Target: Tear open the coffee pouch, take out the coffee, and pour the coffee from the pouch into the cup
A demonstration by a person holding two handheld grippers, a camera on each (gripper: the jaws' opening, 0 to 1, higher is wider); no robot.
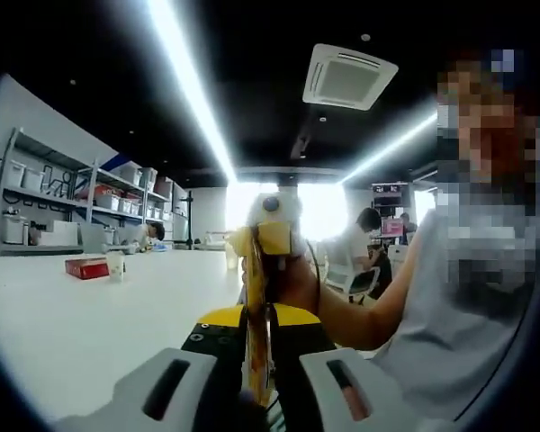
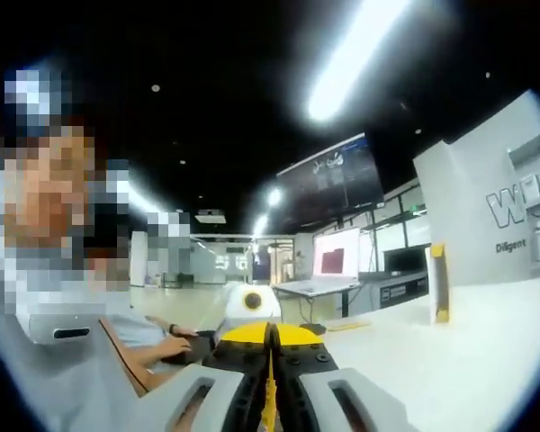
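I have the coffee pouch (image 1: 256, 315) pinched edge-on between both sets of fingers, held up in the air above the white desk (image 1: 81, 315). My left gripper (image 1: 256, 378) is clamped shut on its lower part, and in the left gripper view the right gripper (image 1: 272, 236) faces me, nipping the yellow pouch near its top, with my hand (image 1: 297, 283) behind it. In the right gripper view my right gripper (image 2: 270, 396) is closed on the thin yellow edge (image 2: 270, 400), the left gripper (image 2: 250, 306) opposite. The cup (image 1: 115, 265) stands far off on the desk beside a red box (image 1: 86, 267).

I judge the pouch to be light, thin and floppy, slick film that could slide out under a pull. Best held close on either side of the tear line, near the top seam, so the film rips rather than stretches, keeping the body upright so nothing spills
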